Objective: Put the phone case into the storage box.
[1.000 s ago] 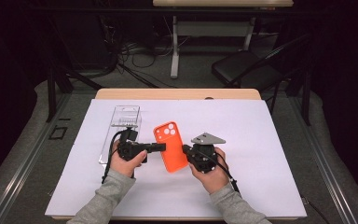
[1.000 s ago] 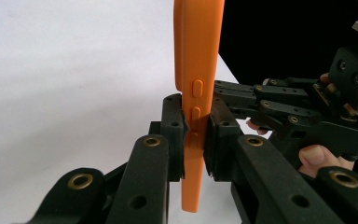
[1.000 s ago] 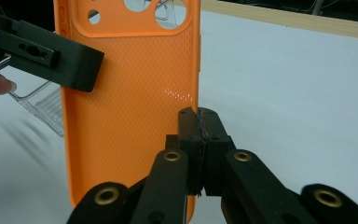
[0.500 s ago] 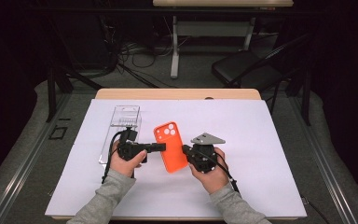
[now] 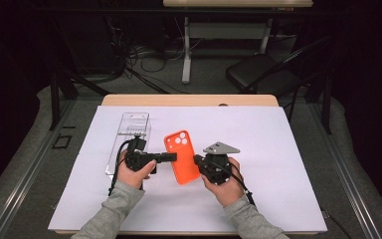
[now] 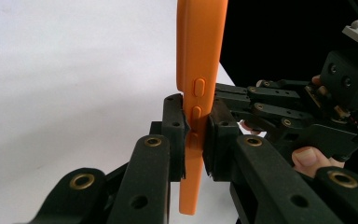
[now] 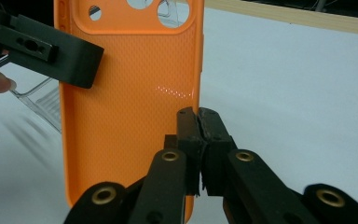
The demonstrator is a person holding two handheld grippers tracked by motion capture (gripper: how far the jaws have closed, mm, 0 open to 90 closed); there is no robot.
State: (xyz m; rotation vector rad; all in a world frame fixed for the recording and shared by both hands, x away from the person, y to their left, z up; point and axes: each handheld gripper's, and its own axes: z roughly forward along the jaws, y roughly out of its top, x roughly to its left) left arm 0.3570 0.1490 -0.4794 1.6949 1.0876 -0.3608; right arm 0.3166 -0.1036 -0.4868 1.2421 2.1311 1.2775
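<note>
Now both grippers pinch the orange case from opposite long edges: the left gripper is clamped on the edge with the side buttons, the right gripper on the far edge. The case sits between them, above the white sheet, its long axis running away from the person, camera cutouts at the far end. Both hands are equally near. A clear case lies just left.

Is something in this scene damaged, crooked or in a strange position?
Nothing looks damaged or spilled. The orange phone case is empty and pinched at opposite edges by the left gripper and the right gripper. The clear plastic package lies flat on the white sheet, slightly slanted.
</note>
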